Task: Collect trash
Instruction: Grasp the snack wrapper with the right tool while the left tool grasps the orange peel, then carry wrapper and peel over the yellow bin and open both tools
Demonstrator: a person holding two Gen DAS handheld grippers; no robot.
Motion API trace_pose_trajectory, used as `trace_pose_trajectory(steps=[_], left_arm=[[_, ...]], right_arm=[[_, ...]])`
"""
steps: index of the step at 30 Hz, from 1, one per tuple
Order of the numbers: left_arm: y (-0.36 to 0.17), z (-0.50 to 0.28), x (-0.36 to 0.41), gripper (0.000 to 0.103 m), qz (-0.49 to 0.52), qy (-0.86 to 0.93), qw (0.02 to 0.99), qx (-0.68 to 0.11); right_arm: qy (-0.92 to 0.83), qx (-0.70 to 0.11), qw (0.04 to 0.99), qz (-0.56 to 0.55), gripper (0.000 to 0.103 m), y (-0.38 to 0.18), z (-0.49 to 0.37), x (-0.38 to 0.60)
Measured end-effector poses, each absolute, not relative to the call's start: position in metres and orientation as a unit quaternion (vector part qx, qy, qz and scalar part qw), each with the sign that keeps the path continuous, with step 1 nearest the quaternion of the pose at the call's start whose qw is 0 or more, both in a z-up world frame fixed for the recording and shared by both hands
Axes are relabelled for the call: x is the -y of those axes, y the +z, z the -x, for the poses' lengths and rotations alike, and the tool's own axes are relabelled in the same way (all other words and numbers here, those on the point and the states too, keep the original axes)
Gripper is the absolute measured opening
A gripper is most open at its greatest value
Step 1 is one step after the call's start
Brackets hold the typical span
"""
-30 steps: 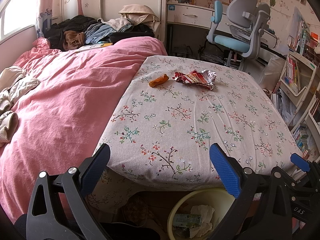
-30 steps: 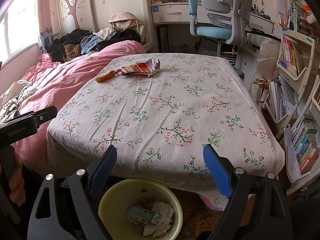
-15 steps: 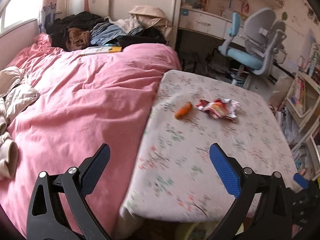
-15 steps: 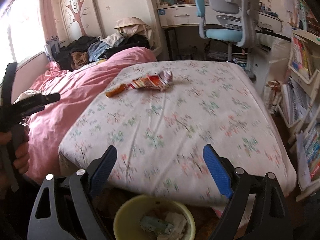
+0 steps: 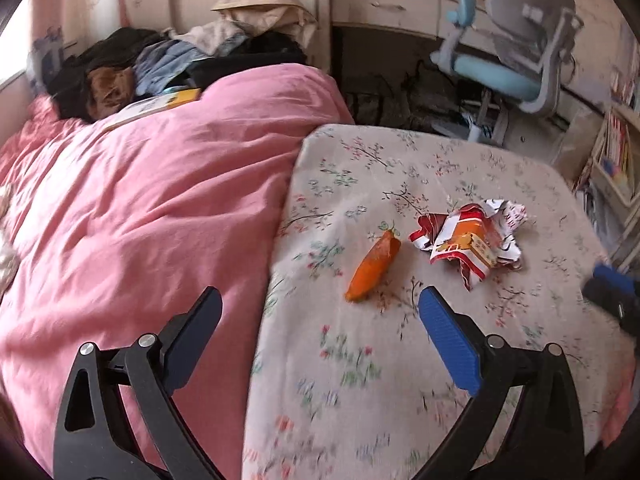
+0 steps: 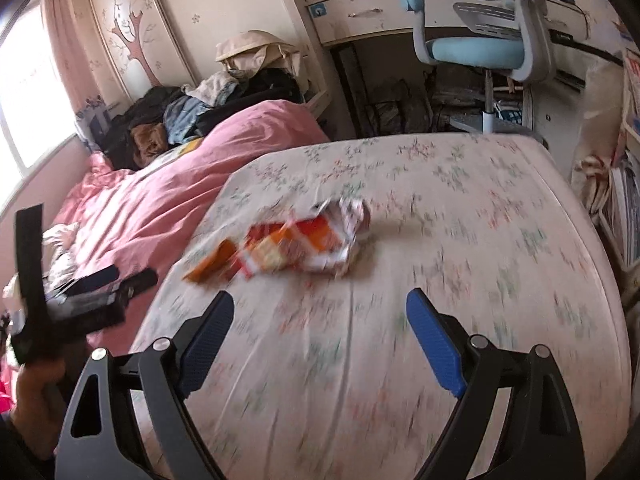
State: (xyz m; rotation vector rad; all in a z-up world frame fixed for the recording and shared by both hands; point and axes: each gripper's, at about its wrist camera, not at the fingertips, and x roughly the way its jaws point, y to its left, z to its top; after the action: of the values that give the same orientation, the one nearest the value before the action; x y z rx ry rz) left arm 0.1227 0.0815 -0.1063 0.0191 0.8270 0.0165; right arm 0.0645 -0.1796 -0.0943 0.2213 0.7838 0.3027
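- A second ago a yellow bin with paper in it was seen just below the near edge of the floral-covered bench (image 5: 400,360); it is no longer in either view, and the bench top now fills the frames.
- In that time both hand-held grippers have been carried forward over the bench, and the trash has grown much larger in both views.
- The orange wrapper (image 5: 374,266) lies on the cloth at about twelve o'clock from the left hand-held gripper (image 5: 320,334), near but not touching; it falls nearly on the line between the two pads.
- The crumpled red and white snack bag (image 5: 468,240) lies just beside the orange wrapper, at its three o'clock, with a narrow strip of cloth between them.
- In the right wrist view the snack bag (image 6: 304,246) is blurred and sits at about eleven o'clock from the right hand-held gripper (image 6: 320,336).
- The left hand-held gripper is released, its jaws wide apart with nothing between them; the right hand-held gripper is likewise spread and empty.
- The pink duvet (image 5: 140,220) lies at nine o'clock of the bench and carries no trash that can be made out.
- The step in hand is judged to be the approach: nothing has yet been picked up, and each piece appears to be lined up for one gripper.
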Motion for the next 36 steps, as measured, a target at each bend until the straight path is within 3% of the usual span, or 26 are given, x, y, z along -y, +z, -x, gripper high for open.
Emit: trace_pose_trajectory(steps=[2, 8, 10, 11, 12, 13, 14, 15, 24, 36], left_arm=[[-0.111, -0.133, -0.072, 0.091, -0.023, -0.002, 0.914, -0.405], [-0.129, -0.162, -0.046, 0.082, -0.069, -0.024, 0.907, -0.415], [-0.137, -0.169, -0.043, 0.067, -0.070, -0.029, 0.901, -0.428], [-0.142, -0.173, -0.043, 0.062, -0.070, -0.031, 0.897, -0.435], [-0.146, -0.176, -0.043, 0.048, -0.068, -0.031, 0.895, -0.441], [-0.150, -0.179, -0.044, 0.041, -0.060, -0.039, 0.893, -0.445], [-0.150, -0.179, -0.044, 0.027, -0.055, -0.042, 0.894, -0.442], [-0.150, -0.180, -0.044, 0.018, -0.055, -0.042, 0.893, -0.445], [-0.126, -0.152, -0.066, 0.018, 0.021, -0.067, 0.896, -0.439], [-0.069, -0.028, -0.066, 0.018, 0.081, -0.100, 0.914, -0.384]], right_arm=[[0.143, -0.382, 0.907, -0.103, 0.084, -0.099, -0.084, 0.178], [0.139, -0.419, 0.891, -0.104, 0.069, -0.119, -0.139, 0.175], [0.141, -0.428, 0.885, -0.118, 0.064, -0.128, -0.153, 0.176], [0.143, -0.431, 0.882, -0.122, 0.053, -0.131, -0.156, 0.177], [0.150, -0.438, 0.877, -0.127, 0.035, -0.135, -0.162, 0.177], [0.152, -0.441, 0.875, -0.128, 0.025, -0.138, -0.166, 0.176], [0.157, -0.442, 0.873, -0.131, 0.019, -0.139, -0.167, 0.177], [0.164, -0.436, 0.874, -0.138, 0.014, -0.138, -0.165, 0.179], [0.191, -0.378, 0.893, -0.153, 0.012, -0.086, -0.099, 0.208], [0.224, -0.322, 0.918, -0.060, 0.012, -0.017, 0.053, 0.207]])
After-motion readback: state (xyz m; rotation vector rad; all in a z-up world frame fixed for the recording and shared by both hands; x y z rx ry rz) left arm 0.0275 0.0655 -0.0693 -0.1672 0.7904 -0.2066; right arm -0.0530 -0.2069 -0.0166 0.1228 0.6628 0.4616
